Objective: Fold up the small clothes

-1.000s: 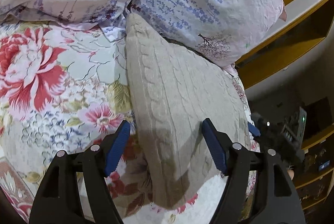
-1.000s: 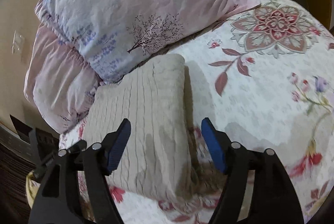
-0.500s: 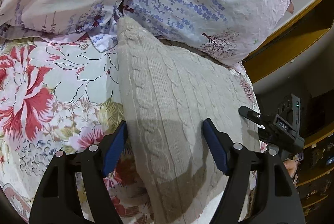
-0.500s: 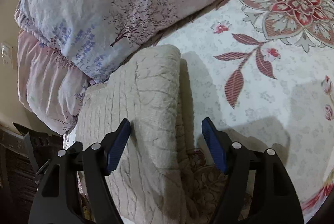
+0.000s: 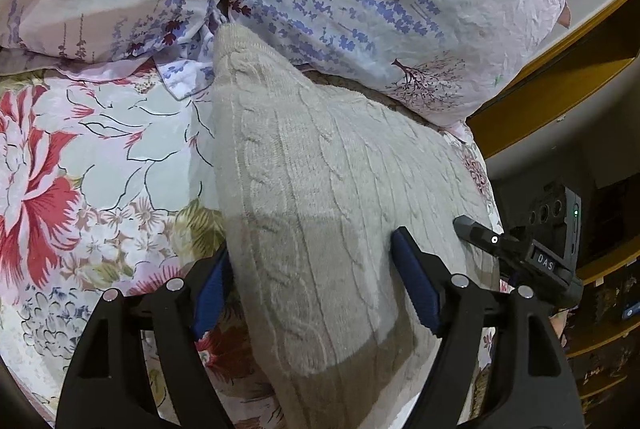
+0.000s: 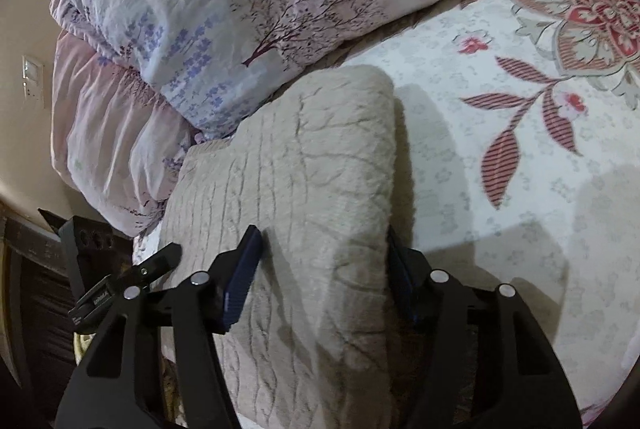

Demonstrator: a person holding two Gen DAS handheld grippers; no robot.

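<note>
Now folded beige cable-knit sweater [image 5: 320,197] (soft, ribbed) between both jaws: left opening, right closing, neither clamped.

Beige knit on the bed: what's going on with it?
A person with a claw in each hand is folding a beige cable-knit garment lying on the floral bedspread, up against the pillows. The left claw straddles one folded edge, jaws opening. The right claw straddles the other edge, jaws closing on the thick fold, apparently not yet pinching it.
</note>
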